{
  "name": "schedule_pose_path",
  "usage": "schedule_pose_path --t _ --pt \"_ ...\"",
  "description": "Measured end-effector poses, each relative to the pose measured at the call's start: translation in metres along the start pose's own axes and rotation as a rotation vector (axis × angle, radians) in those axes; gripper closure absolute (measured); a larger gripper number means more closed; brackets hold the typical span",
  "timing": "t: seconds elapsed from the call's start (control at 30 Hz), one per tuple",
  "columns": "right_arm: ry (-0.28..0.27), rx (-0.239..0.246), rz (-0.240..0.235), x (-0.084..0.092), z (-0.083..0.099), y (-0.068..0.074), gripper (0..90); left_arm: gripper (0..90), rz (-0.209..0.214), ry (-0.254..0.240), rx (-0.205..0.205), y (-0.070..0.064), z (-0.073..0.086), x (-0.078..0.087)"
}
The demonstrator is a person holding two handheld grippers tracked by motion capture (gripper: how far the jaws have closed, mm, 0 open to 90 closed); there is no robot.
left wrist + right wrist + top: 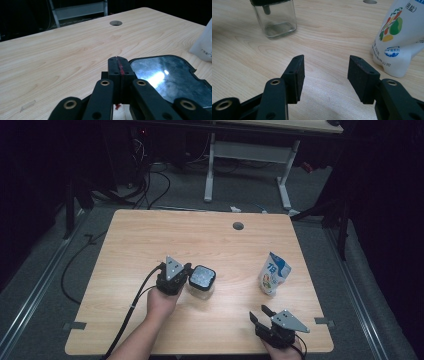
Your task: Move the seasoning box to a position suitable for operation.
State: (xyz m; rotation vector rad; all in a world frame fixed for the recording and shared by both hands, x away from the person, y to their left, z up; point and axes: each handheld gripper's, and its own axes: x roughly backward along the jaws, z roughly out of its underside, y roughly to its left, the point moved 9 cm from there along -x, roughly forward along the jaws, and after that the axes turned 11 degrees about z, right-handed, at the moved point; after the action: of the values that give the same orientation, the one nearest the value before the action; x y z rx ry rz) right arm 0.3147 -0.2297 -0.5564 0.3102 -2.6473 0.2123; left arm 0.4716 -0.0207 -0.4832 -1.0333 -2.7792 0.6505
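The left gripper (188, 274) is clenched empty beside the glass jar (201, 281), perhaps to steady it; the right gripper (260, 314) waits released near the pouch (273, 274).

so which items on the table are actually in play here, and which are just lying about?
In play:
- glass jar with black lid, right beside the shut left tool
- white pouch, standing nearest the open right tool

Lying about:
- round hole in the table
- white desk frame on the floor behind
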Motion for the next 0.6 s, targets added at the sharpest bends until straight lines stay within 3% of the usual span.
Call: schedule_pose_path --t 0.6 --pt "0.004 0.003 -0.007 -0.0011 0.0009 0.0015 47.9 90.0 0.001 -0.008 0.009 0.002 -0.0007 -0.0003"
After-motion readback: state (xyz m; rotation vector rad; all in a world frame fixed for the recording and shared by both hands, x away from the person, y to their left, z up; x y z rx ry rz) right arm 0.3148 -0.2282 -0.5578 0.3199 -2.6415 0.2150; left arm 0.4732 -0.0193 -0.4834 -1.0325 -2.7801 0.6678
